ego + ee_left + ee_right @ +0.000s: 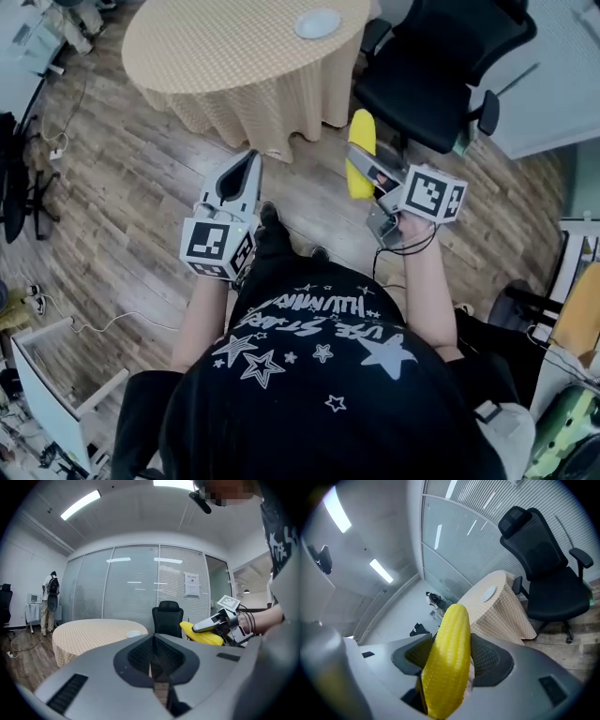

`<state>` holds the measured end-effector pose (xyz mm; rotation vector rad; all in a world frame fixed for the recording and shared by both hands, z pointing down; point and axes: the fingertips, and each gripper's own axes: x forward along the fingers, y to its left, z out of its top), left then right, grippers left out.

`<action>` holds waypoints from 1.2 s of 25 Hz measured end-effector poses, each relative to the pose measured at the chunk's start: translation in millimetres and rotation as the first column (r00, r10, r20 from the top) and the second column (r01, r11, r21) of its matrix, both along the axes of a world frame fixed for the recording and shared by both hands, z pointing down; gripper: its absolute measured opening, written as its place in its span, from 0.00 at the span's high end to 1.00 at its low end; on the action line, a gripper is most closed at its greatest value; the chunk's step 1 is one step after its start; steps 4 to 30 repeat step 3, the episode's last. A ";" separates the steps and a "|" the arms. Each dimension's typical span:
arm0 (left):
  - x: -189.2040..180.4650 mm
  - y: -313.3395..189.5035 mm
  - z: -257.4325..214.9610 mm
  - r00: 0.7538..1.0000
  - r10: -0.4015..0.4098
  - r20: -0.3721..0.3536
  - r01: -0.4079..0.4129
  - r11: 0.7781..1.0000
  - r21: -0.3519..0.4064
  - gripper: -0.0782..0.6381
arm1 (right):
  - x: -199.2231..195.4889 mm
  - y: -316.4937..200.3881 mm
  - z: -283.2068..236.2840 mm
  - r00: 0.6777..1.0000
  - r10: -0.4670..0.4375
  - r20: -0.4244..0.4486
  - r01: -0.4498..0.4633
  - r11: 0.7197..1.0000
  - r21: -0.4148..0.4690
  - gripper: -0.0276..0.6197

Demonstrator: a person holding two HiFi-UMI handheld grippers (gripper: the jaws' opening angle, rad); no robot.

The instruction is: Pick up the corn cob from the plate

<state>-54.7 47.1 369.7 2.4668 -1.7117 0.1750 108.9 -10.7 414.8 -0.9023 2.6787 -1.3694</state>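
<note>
The yellow corn cob (360,155) sticks out forward from my right gripper (367,174), whose jaws are shut on it; in the right gripper view the corn cob (449,658) fills the gap between the two dark pads. It is held in the air over the wooden floor, away from the round table (234,52). A pale plate (318,22) lies on the table's far side with nothing on it. My left gripper (246,167) is shut, jaws together, holding nothing. From the left gripper view the corn cob (202,633) shows to the right.
A black office chair (441,66) stands right of the table, close ahead of the right gripper. Cables and equipment line the floor at left (37,150). A person (49,603) stands far off by the glass wall.
</note>
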 end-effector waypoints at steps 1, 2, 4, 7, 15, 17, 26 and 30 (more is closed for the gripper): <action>6.0 6.1 -1.7 1.000 -0.001 0.001 0.001 1.000 0.003 0.88 | 4.7 5.8 -1.7 1.000 -0.005 -0.001 0.005 1.000 0.004 0.55; 11.7 12.1 -3.3 1.000 -0.002 0.002 0.002 1.000 0.005 0.88 | 9.4 11.5 -3.4 1.000 -0.008 -0.004 0.008 1.000 0.008 0.55; 17.5 17.9 -4.8 1.000 -0.003 0.004 0.003 1.000 0.007 0.88 | 14.2 17.1 -5.0 1.000 -0.012 -0.006 0.012 1.000 0.011 0.55; 17.5 17.9 -4.8 1.000 -0.003 0.004 0.003 1.000 0.007 0.88 | 14.2 17.1 -5.0 1.000 -0.012 -0.006 0.012 1.000 0.011 0.55; 17.5 17.9 -4.8 1.000 -0.003 0.004 0.003 1.000 0.007 0.88 | 14.2 17.1 -5.0 1.000 -0.012 -0.006 0.012 1.000 0.011 0.55; 17.5 17.9 -4.8 1.000 -0.003 0.004 0.003 1.000 0.007 0.88 | 14.2 17.1 -5.0 1.000 -0.012 -0.006 0.012 1.000 0.011 0.55; 17.5 17.9 -4.8 1.000 -0.003 0.004 0.003 1.000 0.007 0.88 | 14.2 17.1 -5.0 1.000 -0.012 -0.006 0.012 1.000 0.011 0.55; 17.5 17.9 -4.8 1.000 -0.003 0.004 0.003 1.000 0.007 0.88 | 14.2 17.1 -5.0 1.000 -0.012 -0.006 0.012 1.000 0.011 0.55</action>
